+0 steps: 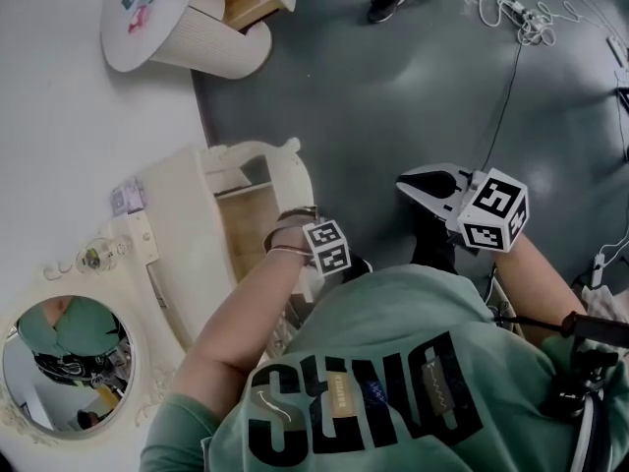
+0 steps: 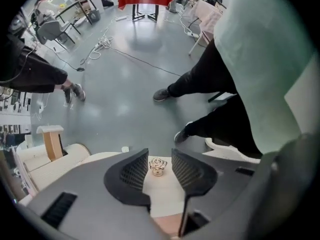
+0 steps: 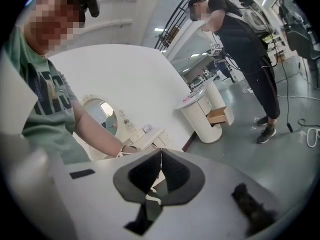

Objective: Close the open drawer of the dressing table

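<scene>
Holding the left claw open around the gold rose knob on the drawer, not touching it. Sticking out of the dressing table, showing wood inside. Holding the right claw shut.

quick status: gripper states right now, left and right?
Left gripper: open, rose-shaped drawer knob between the jaws, not gripped.
Right gripper: closed, holding nothing.
</scene>
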### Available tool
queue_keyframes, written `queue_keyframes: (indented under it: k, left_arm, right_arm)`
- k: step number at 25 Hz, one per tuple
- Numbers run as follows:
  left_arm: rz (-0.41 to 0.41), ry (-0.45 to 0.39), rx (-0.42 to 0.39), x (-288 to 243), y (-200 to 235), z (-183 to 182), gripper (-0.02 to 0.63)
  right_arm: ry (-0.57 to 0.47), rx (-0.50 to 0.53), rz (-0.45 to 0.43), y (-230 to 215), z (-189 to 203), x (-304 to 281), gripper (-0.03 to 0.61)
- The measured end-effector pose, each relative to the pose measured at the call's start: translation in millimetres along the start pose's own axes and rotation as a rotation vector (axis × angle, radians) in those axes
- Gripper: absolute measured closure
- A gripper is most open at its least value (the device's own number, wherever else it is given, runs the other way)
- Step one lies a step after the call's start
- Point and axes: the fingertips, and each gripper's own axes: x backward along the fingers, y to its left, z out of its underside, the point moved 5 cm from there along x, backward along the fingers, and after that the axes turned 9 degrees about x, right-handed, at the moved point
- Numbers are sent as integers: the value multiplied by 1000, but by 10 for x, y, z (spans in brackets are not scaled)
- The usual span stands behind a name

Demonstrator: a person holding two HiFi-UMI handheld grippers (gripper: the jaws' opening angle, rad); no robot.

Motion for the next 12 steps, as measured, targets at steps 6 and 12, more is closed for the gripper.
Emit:
queue_keyframes:
  k: [6, 12]
  left_arm:
    - [-25, 154, -132, -206, -83, 36, 460]
    - [-68, 253, -127, -296, -68, 64, 476]
  right_arm:
    - [-6, -15, 15, -18, 90, 128, 566]
    - [-4, -17, 11, 19, 152, 142, 568]
